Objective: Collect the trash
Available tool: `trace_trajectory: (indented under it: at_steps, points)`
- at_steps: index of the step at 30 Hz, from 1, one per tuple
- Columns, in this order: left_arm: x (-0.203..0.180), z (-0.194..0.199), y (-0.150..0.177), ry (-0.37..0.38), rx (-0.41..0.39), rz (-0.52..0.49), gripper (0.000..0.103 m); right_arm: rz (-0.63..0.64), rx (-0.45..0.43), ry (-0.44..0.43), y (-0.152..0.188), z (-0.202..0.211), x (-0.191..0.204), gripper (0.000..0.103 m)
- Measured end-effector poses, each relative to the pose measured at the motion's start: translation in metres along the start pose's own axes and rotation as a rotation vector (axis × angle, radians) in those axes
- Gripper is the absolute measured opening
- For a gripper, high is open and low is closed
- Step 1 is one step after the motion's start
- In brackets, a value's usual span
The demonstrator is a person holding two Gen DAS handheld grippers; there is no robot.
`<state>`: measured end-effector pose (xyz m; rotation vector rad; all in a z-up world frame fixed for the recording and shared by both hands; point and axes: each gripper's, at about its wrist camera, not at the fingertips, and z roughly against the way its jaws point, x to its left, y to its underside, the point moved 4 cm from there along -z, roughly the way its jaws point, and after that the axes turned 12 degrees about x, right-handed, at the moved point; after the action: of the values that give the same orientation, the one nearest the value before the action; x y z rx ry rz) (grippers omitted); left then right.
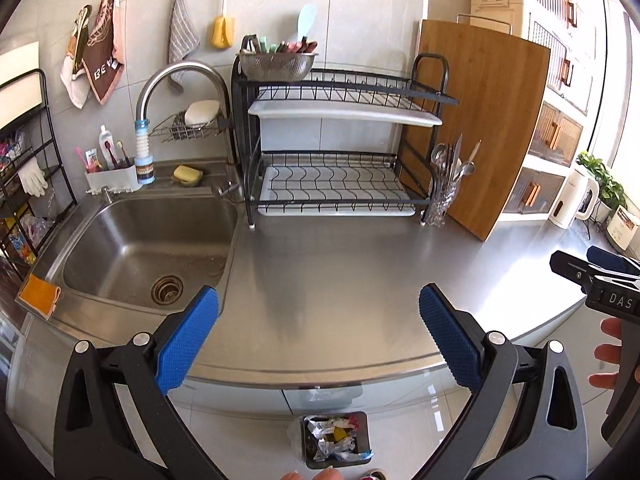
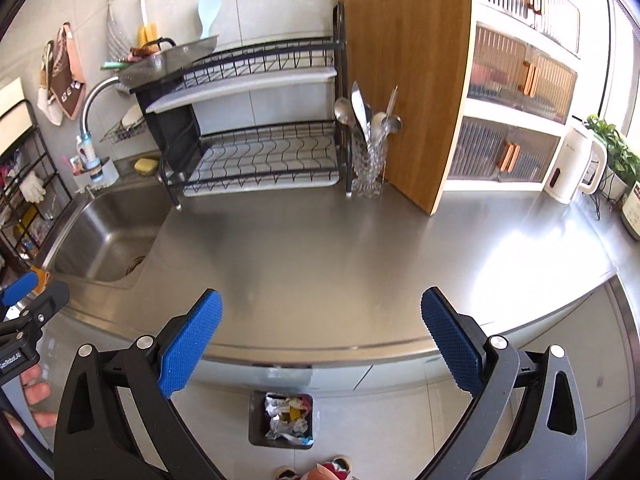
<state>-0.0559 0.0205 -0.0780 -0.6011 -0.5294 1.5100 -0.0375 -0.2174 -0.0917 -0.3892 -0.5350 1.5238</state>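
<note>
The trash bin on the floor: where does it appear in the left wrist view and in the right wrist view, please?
Left wrist view: the trash bin is at the bottom, right of centre, below the counter edge, between the open left gripper fingers.
Right wrist view: the bin is at the bottom, left of centre, between the open right gripper fingers.
Shared landmark: the dish rack.

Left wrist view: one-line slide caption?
Open left claw above bare steel counter; bin of crumpled trash on floor below.
</note>
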Motion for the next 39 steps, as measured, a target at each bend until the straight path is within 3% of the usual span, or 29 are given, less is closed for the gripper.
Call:
trace_trajectory:
  at_steps: [11,39]
  points:
    - [-0.015,0.005,-0.038,-0.002,-0.041,-0.003,0.095,-0.025,-0.072,0.031,-0.037,0.022,-0.021,0.100]
    - [-0.017,0.004,-0.053,-0.041,-0.064,0.006,0.095,-0.023,-0.132,0.046,-0.061,0.032,-0.024,0.100]
